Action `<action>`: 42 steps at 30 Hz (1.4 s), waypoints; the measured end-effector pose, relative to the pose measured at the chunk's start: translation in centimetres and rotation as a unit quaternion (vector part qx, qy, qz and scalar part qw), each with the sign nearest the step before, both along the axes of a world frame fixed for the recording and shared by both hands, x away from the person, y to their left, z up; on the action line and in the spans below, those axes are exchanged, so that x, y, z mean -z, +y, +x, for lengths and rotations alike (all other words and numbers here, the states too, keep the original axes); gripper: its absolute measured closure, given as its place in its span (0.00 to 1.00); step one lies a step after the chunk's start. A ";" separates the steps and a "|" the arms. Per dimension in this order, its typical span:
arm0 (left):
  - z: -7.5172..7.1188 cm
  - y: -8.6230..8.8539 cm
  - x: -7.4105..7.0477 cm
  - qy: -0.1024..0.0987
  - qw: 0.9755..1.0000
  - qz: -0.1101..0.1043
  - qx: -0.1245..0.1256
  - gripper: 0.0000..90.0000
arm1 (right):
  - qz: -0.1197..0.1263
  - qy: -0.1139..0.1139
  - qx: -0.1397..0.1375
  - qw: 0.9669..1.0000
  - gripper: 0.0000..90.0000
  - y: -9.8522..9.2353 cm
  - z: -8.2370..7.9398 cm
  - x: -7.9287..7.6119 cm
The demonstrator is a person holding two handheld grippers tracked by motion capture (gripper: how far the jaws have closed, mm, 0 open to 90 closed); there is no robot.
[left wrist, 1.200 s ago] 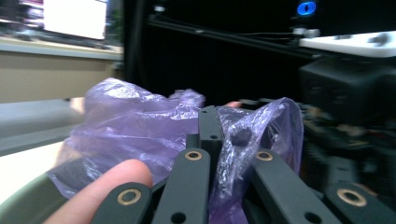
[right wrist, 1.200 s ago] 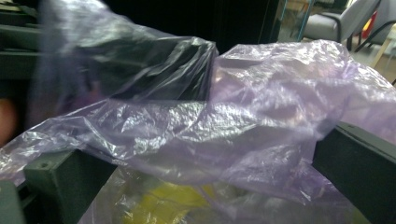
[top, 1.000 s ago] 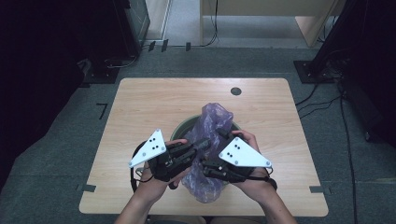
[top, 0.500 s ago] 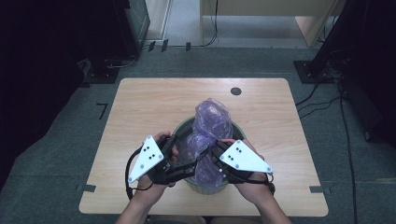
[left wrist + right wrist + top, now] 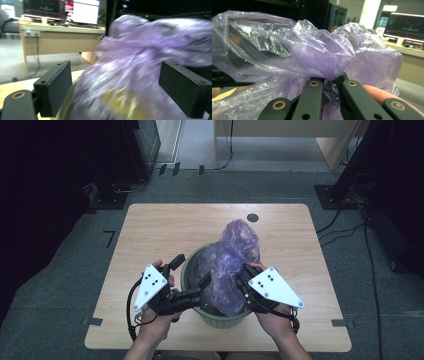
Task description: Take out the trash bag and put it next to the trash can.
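Landmark = the green bin (image 5: 196, 312), which stood on the table (image 5: 150, 235) near the person's edge.

Left of the bin: the left tool (image 5: 200, 289) reached in level over the rim, w/ its jaws spread wide. They had just been opening, and in the left gripper view the two pads (image 5: 57, 87) stood well apart on either side of the purple plastic bag (image 5: 150, 62), neither pressing it. So nothing was held on that side.

In the bin & rising above it: the bag (image 5: 232, 265), a thin translucent liner, bunched up, w/ its top puffed above the rim and leaning toward the far side. Something yellowish showed thru it low down in the left gripper view; can't tell what.

Right of the bin: the right tool (image 5: 243, 285) was pressed together on a gathered twist of the bag (image 5: 332, 92), film pinched betw. the jaws just by the rim.

Handling, as a judgement: the film looked v. light, limp and slick, w/ no stiffness, so it would sag & slide and could tear if yanked on a single layer. Best hold prob. a bunched fold or the gathered neck, several layers thick, not a flat sheet. Left tool would do well to take a 2nd bunch opposite the right one, close to the rim. The bin looked light too and might lift or tip w/ the bag unless pulls stayed slow.
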State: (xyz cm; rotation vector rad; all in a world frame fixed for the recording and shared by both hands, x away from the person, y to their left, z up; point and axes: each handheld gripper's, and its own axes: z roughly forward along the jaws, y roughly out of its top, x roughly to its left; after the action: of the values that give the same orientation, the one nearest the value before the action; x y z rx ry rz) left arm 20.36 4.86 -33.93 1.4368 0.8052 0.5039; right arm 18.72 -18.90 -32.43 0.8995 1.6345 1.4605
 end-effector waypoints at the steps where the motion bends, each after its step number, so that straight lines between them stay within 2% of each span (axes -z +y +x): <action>1: 0.0 0.3 0.2 0.002 1.000 -0.001 -0.008 0.12 | 0.003 -0.005 0.007 1.000 1.00 -0.1 -0.1 -0.1; 7: 0.1 2.3 1.2 0.017 0.999 -0.009 -0.043 0.12 | 0.015 -0.036 0.031 0.999 1.00 -0.3 -0.4 -0.4; 10: 0.1 3.8 2.1 0.025 0.997 -0.013 -0.068 0.12 | 0.019 -0.052 0.040 0.998 1.00 -0.3 -0.6 -0.6; 14: 0.2 5.6 3.2 0.044 0.995 -0.022 -0.085 0.12 | 0.024 -0.067 0.049 0.996 1.00 -0.3 -0.7 -0.9; 17: 0.3 6.7 4.1 0.053 0.993 -0.011 -0.105 0.11 | 0.025 -0.077 0.052 0.995 1.00 -0.3 -0.8 -1.1; 20: 0.4 7.8 5.2 0.060 0.989 0.006 -0.137 0.11 | 0.027 -0.084 0.059 0.994 1.00 -0.4 -0.7 -1.3; 24: 0.9 9.0 7.1 0.091 0.982 0.028 -0.163 0.09 | 0.032 -0.092 0.064 0.993 1.00 -0.4 -0.8 -1.7; 26: 1.1 9.4 7.9 0.101 0.978 0.041 -0.175 0.09 | 0.033 -0.097 0.066 0.993 1.00 -0.5 -0.9 -2.0; 27: 1.2 9.7 8.4 0.107 0.977 0.047 -0.176 0.09 | 0.033 -0.097 0.066 0.993 1.00 -0.5 -0.9 -2.0; 28: 1.3 9.9 9.1 0.116 0.976 0.056 -0.176 0.07 | 0.034 -0.099 0.067 0.992 1.00 -0.5 -0.9 -2.1; 29: 1.5 10.0 9.5 0.121 0.974 0.065 -0.178 0.00 | 0.038 -0.101 0.065 0.992 1.00 -0.7 -0.9 -2.3; 31: 1.6 10.6 11.0 0.128 0.966 0.102 -0.201 0.00 | 0.040 -0.102 0.064 0.992 1.00 -0.7 -1.0 -2.4; 33: 1.9 11.4 12.2 0.151 0.961 0.101 -0.209 0.00 | 0.044 -0.105 0.065 0.991 1.00 -0.9 -1.1 -2.7; 34: 2.0 11.6 12.6 0.157 0.958 0.107 -0.215 0.00 | 0.045 -0.107 0.067 0.991 1.00 -1.0 -1.1 -2.8; 35: 2.1 12.0 13.2 0.161 0.952 0.125 -0.227 0.00 | 0.045 -0.109 0.068 0.991 1.00 -1.0 -1.1 -2.9; 36: 2.2 12.2 13.7 0.169 0.948 0.136 -0.232 0.00 | 0.046 -0.112 0.070 0.990 1.00 -1.1 -1.2 -3.1; 38: 2.5 12.6 14.5 0.190 0.942 0.144 -0.236 0.00 | 0.047 -0.117 0.075 0.989 1.00 -1.3 -1.3 -3.3; 40: 2.7 12.8 15.6 0.203 0.932 0.177 -0.244 0.00 | 0.049 -0.120 0.079 0.988 1.00 -1.5 -1.3 -3.6; 42: 2.9 12.8 16.3 0.216 0.925 0.196 -0.242 0.00 | 0.051 -0.125 0.084 0.987 1.00 -1.8 -1.4 -3.9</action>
State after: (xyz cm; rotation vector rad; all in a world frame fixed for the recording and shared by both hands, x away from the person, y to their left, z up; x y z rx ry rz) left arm 23.26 17.71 -50.26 1.7509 1.4993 0.7685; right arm 17.36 -20.71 -28.52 0.8508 1.2804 1.4837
